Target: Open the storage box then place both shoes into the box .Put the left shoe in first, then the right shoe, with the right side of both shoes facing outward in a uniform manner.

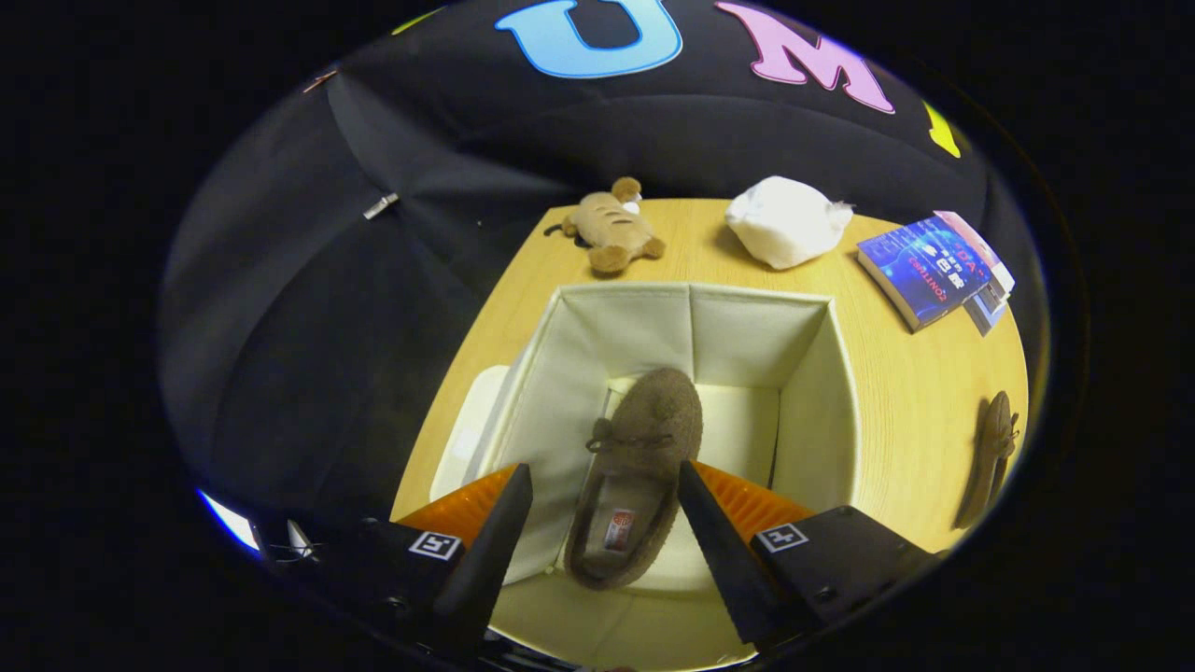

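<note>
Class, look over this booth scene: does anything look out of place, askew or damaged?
Nothing looks damaged or spilled. One brown shoe lies in the open storage box, between the open claw fingers. The other shoe lies on the table beside the box, not yet packed.

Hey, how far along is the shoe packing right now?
Done: the box is open, its lid beside it, and one shoe lies inside. In hand: nothing; the gripper hangs open over that shoe. Left: the second shoe on the table goes in.

Brown shoe [635,467] inside open box [822,373].
</note>
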Demonstrator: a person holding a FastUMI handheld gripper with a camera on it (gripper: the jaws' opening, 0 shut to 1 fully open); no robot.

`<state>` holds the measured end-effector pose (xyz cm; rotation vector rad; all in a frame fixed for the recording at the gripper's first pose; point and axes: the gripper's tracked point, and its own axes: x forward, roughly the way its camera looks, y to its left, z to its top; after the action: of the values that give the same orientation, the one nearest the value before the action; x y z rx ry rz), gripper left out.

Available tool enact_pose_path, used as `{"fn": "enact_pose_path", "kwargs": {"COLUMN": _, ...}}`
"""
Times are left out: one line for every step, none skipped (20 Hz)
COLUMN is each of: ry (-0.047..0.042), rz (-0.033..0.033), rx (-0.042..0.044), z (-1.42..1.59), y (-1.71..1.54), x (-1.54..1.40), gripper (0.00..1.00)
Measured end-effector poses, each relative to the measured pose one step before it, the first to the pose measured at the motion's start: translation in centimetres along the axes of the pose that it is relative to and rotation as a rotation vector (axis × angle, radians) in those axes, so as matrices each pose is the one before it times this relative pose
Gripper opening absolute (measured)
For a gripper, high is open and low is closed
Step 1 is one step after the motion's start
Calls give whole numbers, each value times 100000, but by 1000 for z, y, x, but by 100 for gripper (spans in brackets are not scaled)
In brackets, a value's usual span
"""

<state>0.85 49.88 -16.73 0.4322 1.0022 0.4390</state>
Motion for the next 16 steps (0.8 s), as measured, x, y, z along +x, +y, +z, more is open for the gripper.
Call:
{"fn": "enact_pose_path", "kwargs": {"ry": -3375, "rz": 1477, "rx": -2120, "z": 947, "y": -90, "x": -1210, "gripper": 98}}
{"fn": "enact_pose_path", "kwargs": {"ry": -3718, "rz": 1304, "rx": -2451, "z": 1069, "y": -162, "x": -1243, "gripper": 98}}
{"fn": "enact_pose_path", "kwargs": {"ry": -4054, "rz": 1606, "rx": -2874, "z": 1215, "y": -190, "x": -1439, "gripper": 98}}
{"fn": "enact_pose_path", "kwargs": {"ry": -4650, "rz": 1562, "rx": -2904, "z": 1195, "y": -431, "x": -1377, "gripper": 98}}
{"fn": "enact_pose_path", "kwargs": {"ry": -5202, "rz": 1500, "rx": -2273, "z": 1328, "y": -30, "x": -1621, "gripper": 98}}
{"fn": "enact_pose_path", "kwargs": {"ry": -4142, "rz": 579, "rx": -2404, "z": 1194, "y": -691, "x": -1490, "gripper": 98}}
{"fn": "enact_pose_path", "kwargs": {"ry": -3091, "rz": 110, "rx": -2419, "z": 690, "y": -1260, "x": -1620, "gripper": 98}}
{"fn": "enact_pose_path", "kwargs": {"ry": -2303, "rz": -849, "rx": -2416, "z": 347, "y": -1583, "x": -1391, "gripper": 98}}
{"fn": "enact_pose_path", "kwargs": {"ry": -2005, "rz": -1529, "rx": -2350, "z": 249, "y": -1859, "x": -1216, "gripper": 98}}
{"fn": "enact_pose_path", "kwargs": {"ry": -1644, "rz": -1953, "rx": -2327, "z": 47, "y": -1842, "x": -1136, "gripper": 98}}
{"fn": "enact_pose_path", "kwargs": {"ry": -1452, "rz": -2479, "rx": -1868, "z": -116, "y": -1877, "x": -1066, "gripper": 98}}
{"fn": "enact_pose_path", "kwargs": {"ry": -405, "rz": -2403, "rx": -1950, "z": -295, "y": -2055, "x": -1086, "gripper": 98}}
{"fn": "enact_pose_path", "kwargs": {"ry": -898, "rz": -3037, "rx": -1311, "z": -345, "y": -2177, "x": -1093, "gripper": 98}}
{"fn": "enact_pose_path", "kwargs": {"ry": -739, "rz": -3243, "rx": -686, "z": -399, "y": -2121, "x": -946, "gripper": 98}}
{"fn": "enact_pose_path", "kwargs": {"ry": 48, "rz": -3535, "rx": -419, "z": -616, "y": -2286, "x": -923, "gripper": 98}}
{"fn": "enact_pose_path", "kwargs": {"ry": 518, "rz": -3099, "rx": 76, "z": -804, "y": -2301, "x": -821, "gripper": 98}}
